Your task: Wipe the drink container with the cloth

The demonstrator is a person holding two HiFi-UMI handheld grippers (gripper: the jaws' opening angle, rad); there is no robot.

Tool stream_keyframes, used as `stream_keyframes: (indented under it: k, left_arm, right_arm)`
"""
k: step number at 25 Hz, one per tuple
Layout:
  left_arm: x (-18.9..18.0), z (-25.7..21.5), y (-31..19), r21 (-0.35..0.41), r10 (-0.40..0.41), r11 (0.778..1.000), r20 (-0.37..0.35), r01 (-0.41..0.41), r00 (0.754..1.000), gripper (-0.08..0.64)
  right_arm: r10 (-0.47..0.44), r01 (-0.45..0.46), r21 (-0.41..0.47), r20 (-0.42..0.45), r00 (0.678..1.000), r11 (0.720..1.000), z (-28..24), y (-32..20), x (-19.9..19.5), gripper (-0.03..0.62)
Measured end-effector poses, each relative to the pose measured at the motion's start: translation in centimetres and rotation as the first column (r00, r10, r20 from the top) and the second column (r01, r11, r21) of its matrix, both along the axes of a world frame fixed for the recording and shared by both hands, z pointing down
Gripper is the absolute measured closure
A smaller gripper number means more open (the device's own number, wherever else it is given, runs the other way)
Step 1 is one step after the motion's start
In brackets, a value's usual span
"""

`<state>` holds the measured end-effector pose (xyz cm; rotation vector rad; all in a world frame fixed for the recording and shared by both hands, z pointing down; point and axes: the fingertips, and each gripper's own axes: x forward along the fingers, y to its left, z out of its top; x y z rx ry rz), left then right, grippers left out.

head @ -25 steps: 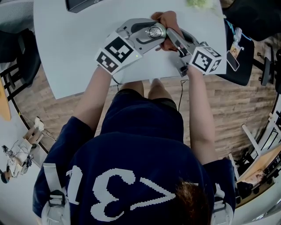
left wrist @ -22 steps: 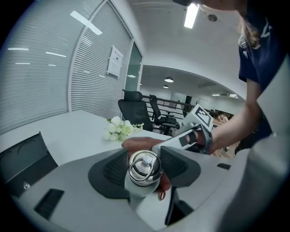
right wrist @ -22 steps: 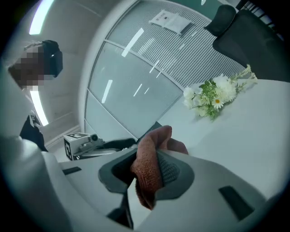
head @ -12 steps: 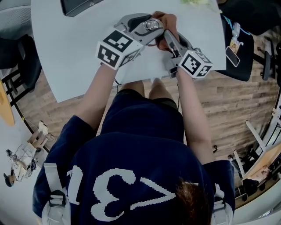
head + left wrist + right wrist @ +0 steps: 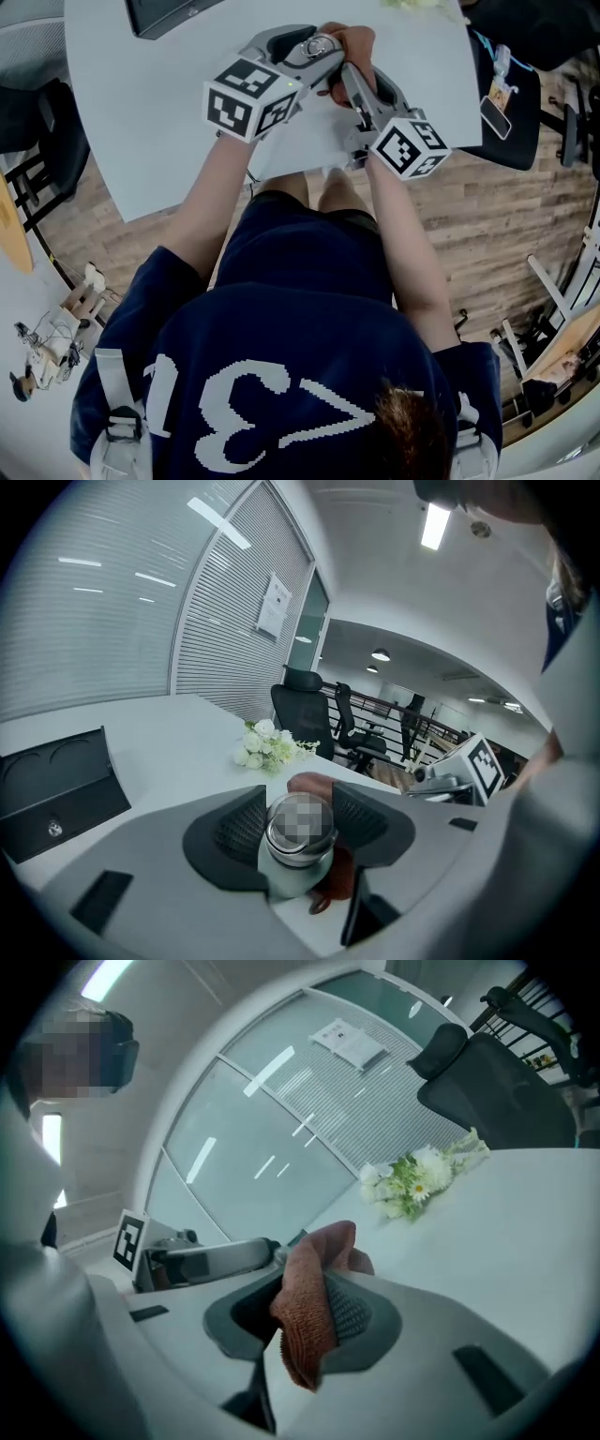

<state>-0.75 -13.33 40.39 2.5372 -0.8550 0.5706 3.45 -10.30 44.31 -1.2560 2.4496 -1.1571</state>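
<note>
The drink container (image 5: 299,847), pale green with a steel lid, sits between the pads of my left gripper (image 5: 300,829), which is shut on it above the white table (image 5: 159,122). In the head view the same container (image 5: 317,46) shows at the left gripper's (image 5: 321,51) tip. My right gripper (image 5: 305,1321) is shut on a rust-brown cloth (image 5: 307,1312) that hangs out of its jaws. That cloth (image 5: 349,39) bunches against the far side of the container, with the right gripper (image 5: 346,71) coming in from the right. The cloth (image 5: 317,785) also peeks out behind the lid.
White flowers (image 5: 267,747) lie further back on the table; the same flowers (image 5: 412,1180) show in the right gripper view. A black box (image 5: 54,797) stands at the left. Office chairs (image 5: 305,710) stand beyond the table. A dark chair with a lanyard (image 5: 502,94) is at the right.
Both grippers have drifted left and slightly toward the table's far side. The left gripper has rolled, showing more of its marker cube's top. The right cube has swung in closer to the body.
</note>
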Motion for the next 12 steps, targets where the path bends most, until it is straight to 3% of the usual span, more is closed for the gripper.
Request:
stream_keyframes:
  k: [3,7,12]
  left_arm:
    - [-0.5,0.0,-0.4,-0.013,-0.03,0.999,-0.016,0.03,0.999,0.331]
    - [-0.6,0.0,-0.4,-0.025,-0.038,0.999,-0.014,0.038,0.999,0.333]
    - [0.6,0.0,0.7,0.039,0.081,0.996,0.039,-0.082,0.996,0.331]
  right_arm:
    - [0.019,-0.019,0.045,0.015,1.0,0.999,-1.4,0.3,-1.3,0.486]
    - [0.04,-0.041,-0.015,-0.061,0.997,0.999,0.9,0.8,-1.1,0.486]
    - [0.044,-0.053,-0.069,-0.124,0.991,0.996,3.0,1.1,0.3,0.486]
